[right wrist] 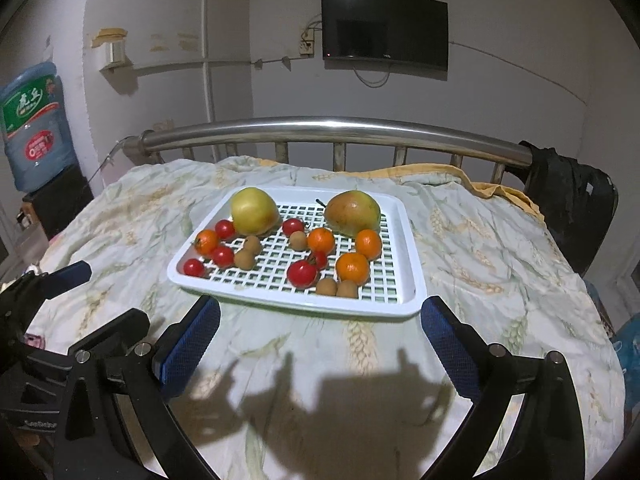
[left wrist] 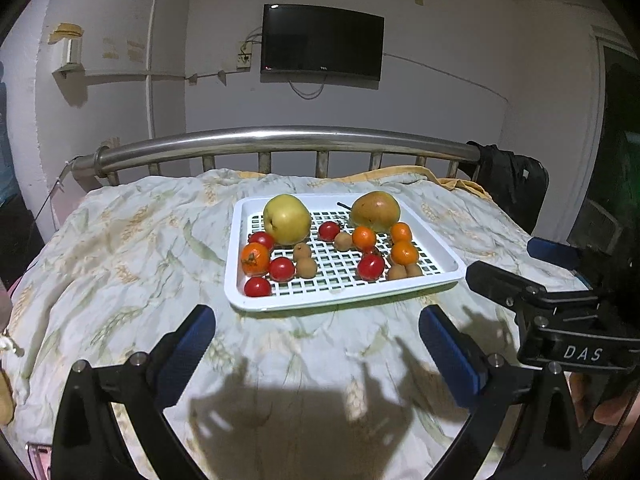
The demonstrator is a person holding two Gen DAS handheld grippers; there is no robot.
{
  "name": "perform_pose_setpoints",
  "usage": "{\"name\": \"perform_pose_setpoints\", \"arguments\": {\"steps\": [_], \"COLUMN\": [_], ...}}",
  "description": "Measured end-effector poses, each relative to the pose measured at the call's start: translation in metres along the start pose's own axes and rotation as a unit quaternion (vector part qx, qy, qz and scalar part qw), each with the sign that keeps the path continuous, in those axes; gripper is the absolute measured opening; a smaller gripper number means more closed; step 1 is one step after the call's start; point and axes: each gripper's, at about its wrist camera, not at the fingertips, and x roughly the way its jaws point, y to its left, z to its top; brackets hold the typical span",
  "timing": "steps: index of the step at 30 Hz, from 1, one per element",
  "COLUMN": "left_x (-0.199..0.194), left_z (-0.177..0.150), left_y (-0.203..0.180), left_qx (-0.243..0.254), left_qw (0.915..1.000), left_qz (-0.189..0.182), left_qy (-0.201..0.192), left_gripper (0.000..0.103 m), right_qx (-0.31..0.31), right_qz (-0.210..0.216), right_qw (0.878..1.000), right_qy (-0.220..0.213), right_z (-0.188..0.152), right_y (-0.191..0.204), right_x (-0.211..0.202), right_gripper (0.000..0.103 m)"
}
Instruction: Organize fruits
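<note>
Two handheld grippers are held above a bed covered by a wrinkled, wheat-patterned sheet (left wrist: 120,248), both pointed at a white slotted tray (left wrist: 440,236) lying on the sheet. The left gripper (left wrist: 316,344) is seen with its blue-padded jaws spread wide and nothing between them; the right gripper (right wrist: 320,340) is likewise spread wide and empty, just short of the tray's near rim. On the tray, a yellow-green apple (left wrist: 287,219) and a reddish-green mango (left wrist: 376,210) are placed at the far side. Nearer, cherry tomatoes (left wrist: 282,269), small oranges (left wrist: 404,253) and brown longans (left wrist: 306,268) are scattered in two loose groups, left and right. Behind the bed, a steel rail (left wrist: 280,140) and a wall-mounted television (left wrist: 322,42) are visible, and a blue water jug (right wrist: 34,124) is seen at the left in the right wrist view.
</note>
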Motion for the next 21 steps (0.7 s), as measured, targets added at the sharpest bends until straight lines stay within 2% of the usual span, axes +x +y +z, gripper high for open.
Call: {"name": "perform_pose_setpoints", "arguments": {"steps": [4, 10, 21], "left_x": [-0.01, -0.008, 0.006], "left_z": [-0.01, -0.027, -0.053], "left_y": [0.001, 0.009, 0.002], "left_qx": [0.004, -0.007, 0.011], "left_qw": [0.9999, 0.9996, 0.9978], "left_qz": [0.01, 0.021, 0.025], "left_qy": [-0.002, 0.019, 0.061], "left_gripper": [0.103, 0.103, 0.103], "right_qx": [-0.002, 0.011, 0.003], "right_qz": [-0.011, -0.011, -0.016], "right_qw": [1.0, 1.0, 0.999], "right_qy": [0.0, 0.015, 0.051], "right_z": [-0.011, -0.029, -0.059], "right_y": [-0.001, -0.007, 0.0], "right_x": [-0.008, -0.011, -0.003], "right_gripper": [0.102, 0.102, 0.102]}}
